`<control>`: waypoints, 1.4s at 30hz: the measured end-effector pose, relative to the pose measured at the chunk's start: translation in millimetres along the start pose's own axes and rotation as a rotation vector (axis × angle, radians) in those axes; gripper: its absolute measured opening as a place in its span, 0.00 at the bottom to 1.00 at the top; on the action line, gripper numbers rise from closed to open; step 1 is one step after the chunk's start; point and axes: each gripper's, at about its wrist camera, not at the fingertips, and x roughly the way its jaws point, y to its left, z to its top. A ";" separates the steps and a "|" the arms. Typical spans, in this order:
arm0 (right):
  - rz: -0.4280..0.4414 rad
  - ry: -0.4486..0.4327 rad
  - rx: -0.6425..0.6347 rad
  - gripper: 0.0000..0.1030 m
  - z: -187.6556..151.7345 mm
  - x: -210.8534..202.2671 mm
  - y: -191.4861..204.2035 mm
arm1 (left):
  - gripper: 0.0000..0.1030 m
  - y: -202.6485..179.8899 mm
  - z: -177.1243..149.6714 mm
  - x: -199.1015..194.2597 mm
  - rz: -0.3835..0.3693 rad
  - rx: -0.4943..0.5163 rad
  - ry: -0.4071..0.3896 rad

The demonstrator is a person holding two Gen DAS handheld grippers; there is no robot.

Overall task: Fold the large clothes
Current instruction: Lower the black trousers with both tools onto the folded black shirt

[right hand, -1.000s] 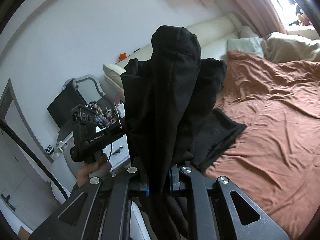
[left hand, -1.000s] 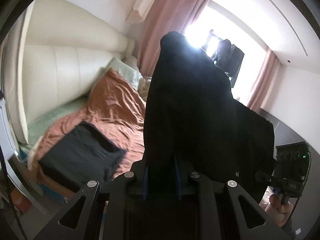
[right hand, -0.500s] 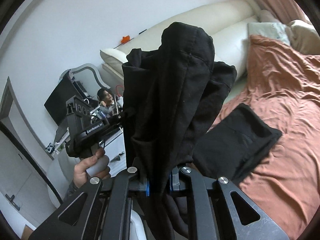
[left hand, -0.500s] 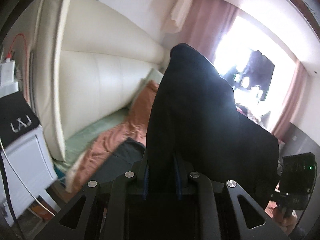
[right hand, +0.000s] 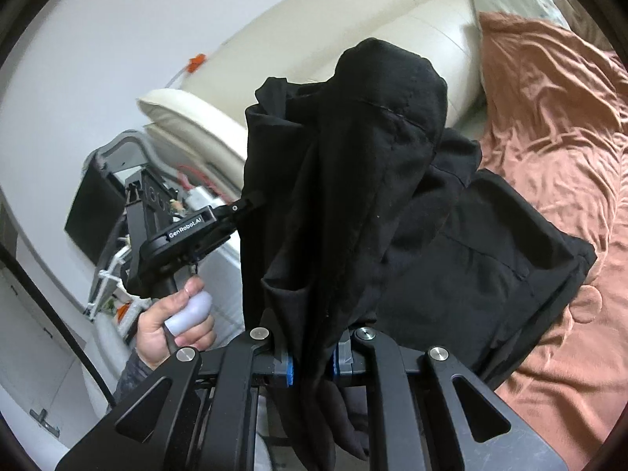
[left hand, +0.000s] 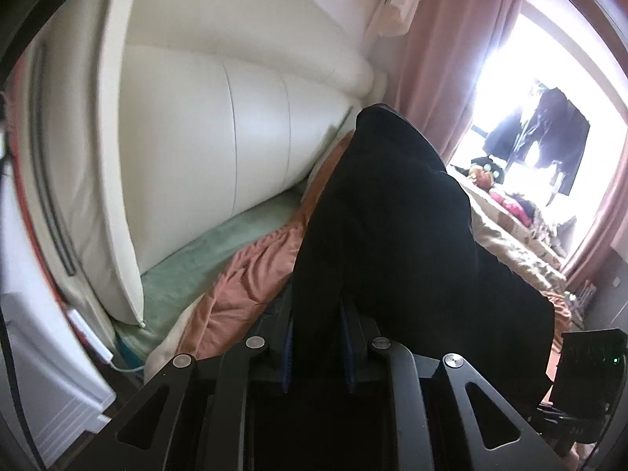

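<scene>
Black garment (left hand: pixel 392 235), held aloft over the bed. Left wrist view: left gripper (left hand: pixel 316 343) clenched on a fold of the cloth, which rises between the fingers and drapes right toward the right gripper's body (left hand: pixel 585 376); cream headboard (left hand: pixel 235 137), green sheet (left hand: pixel 204 255), rust bedspread (left hand: pixel 251 274), pink curtains (left hand: pixel 439 51) behind. Right wrist view: right gripper (right hand: pixel 313 357) clamped on a bunched edge of the garment (right hand: pixel 353 180); left gripper (right hand: pixel 251 206) pinches another edge, its fingertips hidden in cloth; a second folded black item (right hand: pixel 510 263), possibly trousers, lies on the bedspread (right hand: pixel 557 117).
</scene>
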 end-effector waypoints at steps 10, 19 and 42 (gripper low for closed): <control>-0.065 0.044 0.148 0.12 9.2 43.9 -61.0 | 0.20 11.1 -3.8 95.8 0.068 -0.032 0.105; -0.205 0.071 0.258 0.13 -6.8 68.6 -99.9 | 0.18 12.2 -16.0 150.8 0.098 -0.034 0.144; -0.248 0.079 0.378 0.35 -27.1 59.8 -104.6 | 0.85 31.9 -132.7 36.6 0.281 -0.213 0.135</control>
